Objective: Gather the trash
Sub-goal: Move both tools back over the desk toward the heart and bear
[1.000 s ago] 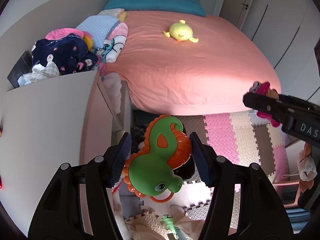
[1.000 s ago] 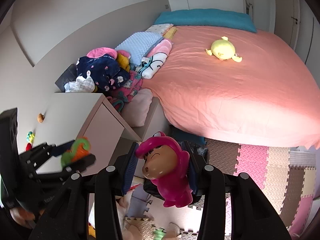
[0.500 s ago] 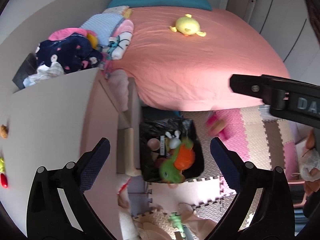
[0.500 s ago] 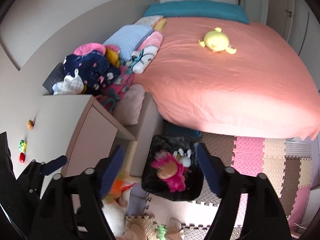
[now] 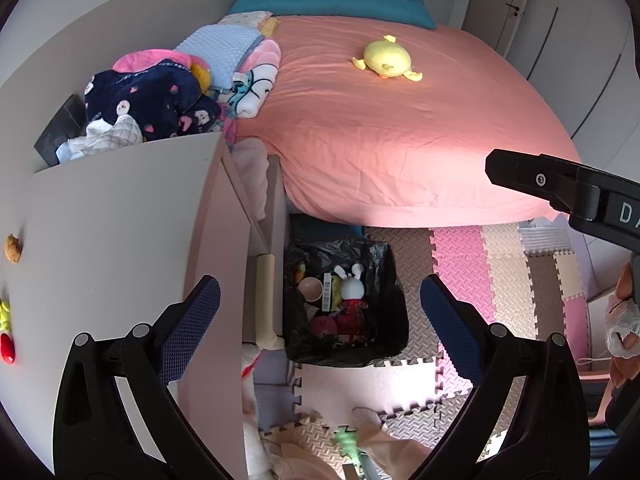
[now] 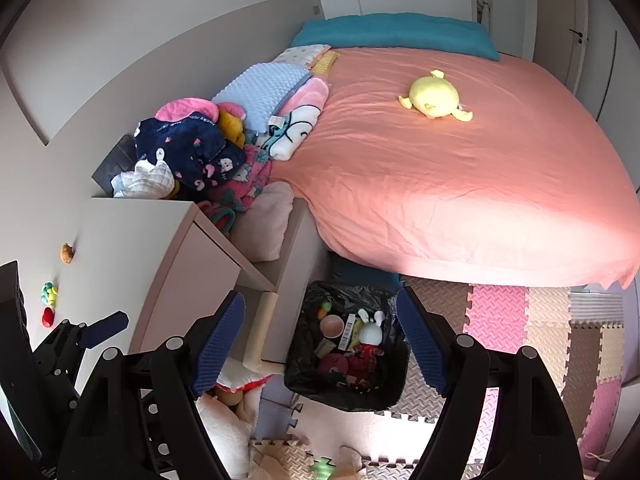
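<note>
A trash bin lined with a black bag (image 5: 390, 316) (image 6: 298, 376) stands on the floor mats between the white dresser and the bed. It holds a white rabbit doll (image 5: 352, 286) (image 6: 370, 332), a pink bowl (image 5: 310, 288) and other toys. My left gripper (image 5: 320, 320) is open and empty, high above the bin. My right gripper (image 6: 320, 340) is open and empty above it too. Small items lie on the dresser top: a brown one (image 5: 12, 248) (image 6: 66, 253), a yellow-green one (image 6: 49, 293) and a red one (image 5: 6, 348) (image 6: 48, 317).
The white dresser (image 5: 112, 240) is at left, its drawer open. A pink bed (image 5: 400, 128) carries a yellow plush (image 5: 386, 58) and piled blankets (image 5: 152, 96). Foam puzzle mats (image 5: 500, 280) cover the floor. The right gripper's arm (image 5: 560, 188) shows in the left wrist view.
Both grippers opened. The green dinosaur toy dropped from the left one and the pink doll from the right one into the bin. Both grippers have since risen slightly.
</note>
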`<state>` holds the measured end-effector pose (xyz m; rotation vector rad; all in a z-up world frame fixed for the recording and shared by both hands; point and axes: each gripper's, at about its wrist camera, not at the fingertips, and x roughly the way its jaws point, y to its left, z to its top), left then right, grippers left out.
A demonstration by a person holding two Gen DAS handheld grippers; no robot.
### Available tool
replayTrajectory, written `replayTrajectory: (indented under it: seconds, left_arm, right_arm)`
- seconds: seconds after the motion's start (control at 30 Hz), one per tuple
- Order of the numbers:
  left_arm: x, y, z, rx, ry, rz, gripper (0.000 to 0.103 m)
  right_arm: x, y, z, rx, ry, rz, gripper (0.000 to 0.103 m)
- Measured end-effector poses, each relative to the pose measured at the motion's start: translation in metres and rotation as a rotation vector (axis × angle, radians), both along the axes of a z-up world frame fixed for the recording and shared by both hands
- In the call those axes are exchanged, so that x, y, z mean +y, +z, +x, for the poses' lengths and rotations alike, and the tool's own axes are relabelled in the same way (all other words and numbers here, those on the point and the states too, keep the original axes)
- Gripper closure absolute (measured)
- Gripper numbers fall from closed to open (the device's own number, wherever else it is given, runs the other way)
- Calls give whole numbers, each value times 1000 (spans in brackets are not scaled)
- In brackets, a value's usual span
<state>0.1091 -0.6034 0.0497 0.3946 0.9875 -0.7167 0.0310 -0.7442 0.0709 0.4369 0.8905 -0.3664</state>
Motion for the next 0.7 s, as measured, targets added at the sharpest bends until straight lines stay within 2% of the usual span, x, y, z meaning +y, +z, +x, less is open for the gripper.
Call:
replayTrajectory:
  seconds: [0.4, 0.7]
  left_arm:
    - [45, 0, 10, -10, 97, -3, 6]
    - [121, 1, 32, -16, 243, -8, 6]
  right_arm:
    - [47, 1, 34, -18, 104, -3, 24]
    - [114, 0, 82, -31, 232, -1, 24]
